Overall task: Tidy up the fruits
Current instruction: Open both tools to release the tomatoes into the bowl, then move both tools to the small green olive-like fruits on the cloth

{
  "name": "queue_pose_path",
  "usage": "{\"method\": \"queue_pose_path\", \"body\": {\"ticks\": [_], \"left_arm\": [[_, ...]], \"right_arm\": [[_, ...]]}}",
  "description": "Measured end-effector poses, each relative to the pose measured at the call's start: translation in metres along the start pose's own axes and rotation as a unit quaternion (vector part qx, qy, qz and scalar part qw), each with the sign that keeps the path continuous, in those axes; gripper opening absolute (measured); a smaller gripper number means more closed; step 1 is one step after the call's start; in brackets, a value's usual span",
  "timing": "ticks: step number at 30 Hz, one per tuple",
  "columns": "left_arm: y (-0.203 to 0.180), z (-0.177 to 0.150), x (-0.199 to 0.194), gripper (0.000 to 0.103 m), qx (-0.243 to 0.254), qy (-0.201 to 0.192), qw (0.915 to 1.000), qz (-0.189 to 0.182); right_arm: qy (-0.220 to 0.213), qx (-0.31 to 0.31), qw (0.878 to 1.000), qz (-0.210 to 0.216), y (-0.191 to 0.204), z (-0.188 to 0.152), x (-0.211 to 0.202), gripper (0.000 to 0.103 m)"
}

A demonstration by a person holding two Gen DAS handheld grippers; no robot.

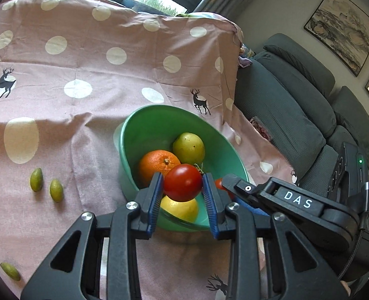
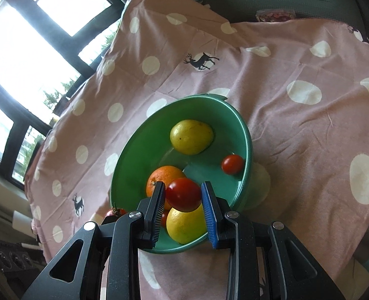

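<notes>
A green bowl (image 1: 147, 130) stands on the pink spotted cloth and holds an orange (image 1: 157, 163), a green-yellow pear (image 1: 188, 147) and a yellow lemon (image 1: 182, 208). My left gripper (image 1: 183, 183) is shut on a red tomato (image 1: 183, 182) above the bowl's near rim. My right gripper (image 2: 183, 195) is shut on another red tomato (image 2: 183, 194) over the bowl (image 2: 134, 150). In the right wrist view the bowl also holds a small red tomato (image 2: 232, 164). The right gripper's body (image 1: 296, 202) shows at the right of the left wrist view.
Three small green olives lie on the cloth left of the bowl: two together (image 1: 36, 179) (image 1: 56, 187) and one near the front edge (image 1: 10, 271). A grey sofa (image 1: 296, 115) stands right of the table. Windows are behind.
</notes>
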State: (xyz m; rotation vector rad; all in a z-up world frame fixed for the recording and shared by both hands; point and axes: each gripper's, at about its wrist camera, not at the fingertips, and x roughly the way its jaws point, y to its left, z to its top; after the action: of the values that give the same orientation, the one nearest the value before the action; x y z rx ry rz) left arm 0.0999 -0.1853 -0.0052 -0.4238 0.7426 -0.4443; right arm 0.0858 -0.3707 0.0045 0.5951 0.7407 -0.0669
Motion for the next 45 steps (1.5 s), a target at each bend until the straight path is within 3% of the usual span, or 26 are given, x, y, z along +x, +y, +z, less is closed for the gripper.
{"method": "queue_pose_path", "body": {"ticks": [8, 10, 12, 17, 18, 20, 26, 29, 32, 37, 39, 41, 45], "left_arm": [[-0.003, -0.002, 0.012, 0.031, 0.011, 0.017, 0.9998, 0.010], [-0.003, -0.004, 0.009, 0.034, 0.015, 0.013, 0.9998, 0.002], [-0.003, -0.003, 0.004, 0.046, 0.015, 0.008, 0.9999, -0.004], [0.008, 0.002, -0.019, 0.063, 0.007, -0.016, 0.9997, 0.015], [0.013, 0.004, -0.026, 0.065, 0.001, -0.023, 0.9995, 0.022], [0.026, 0.006, -0.041, 0.069, -0.007, -0.035, 0.9980, 0.051], [0.077, 0.002, -0.081, 0.074, -0.048, -0.046, 0.9772, 0.202], [0.109, 0.001, -0.096, 0.075, -0.085, -0.051, 0.9607, 0.259], [0.135, 0.000, -0.107, 0.075, -0.119, -0.047, 0.9373, 0.324], [0.157, -0.003, -0.118, 0.075, -0.148, -0.043, 0.9209, 0.358], [0.160, -0.004, -0.118, 0.075, -0.148, -0.043, 0.9222, 0.355], [0.164, -0.006, -0.119, 0.075, -0.151, -0.040, 0.9253, 0.346], [0.168, -0.009, -0.116, 0.073, -0.159, -0.029, 0.9271, 0.338]], "right_arm": [[0.003, 0.002, 1.000, -0.016, -0.004, 0.000, 0.001, 0.032], [0.002, 0.001, 1.000, -0.017, -0.004, 0.000, 0.001, 0.032], [0.000, -0.003, 1.000, -0.026, -0.004, 0.000, -0.001, 0.032], [-0.013, -0.006, 1.000, -0.024, -0.004, 0.003, -0.009, 0.035], [-0.014, -0.008, 1.000, -0.025, -0.003, 0.003, -0.011, 0.037], [-0.016, -0.015, 0.999, -0.032, 0.001, 0.003, -0.013, 0.052], [-0.017, -0.050, 0.998, -0.020, 0.026, -0.004, -0.015, 0.056], [-0.012, -0.078, 0.997, -0.014, 0.046, -0.012, -0.015, 0.056], [0.002, -0.106, 0.994, 0.000, 0.067, -0.021, -0.009, 0.056], [0.064, -0.163, 0.983, 0.052, 0.109, -0.048, 0.023, 0.056], [0.099, -0.181, 0.976, 0.069, 0.125, -0.063, 0.042, 0.054], [0.132, -0.198, 0.969, 0.072, 0.138, -0.078, 0.062, 0.033], [0.149, -0.223, 0.963, 0.035, 0.152, -0.099, 0.085, 0.025]]}}
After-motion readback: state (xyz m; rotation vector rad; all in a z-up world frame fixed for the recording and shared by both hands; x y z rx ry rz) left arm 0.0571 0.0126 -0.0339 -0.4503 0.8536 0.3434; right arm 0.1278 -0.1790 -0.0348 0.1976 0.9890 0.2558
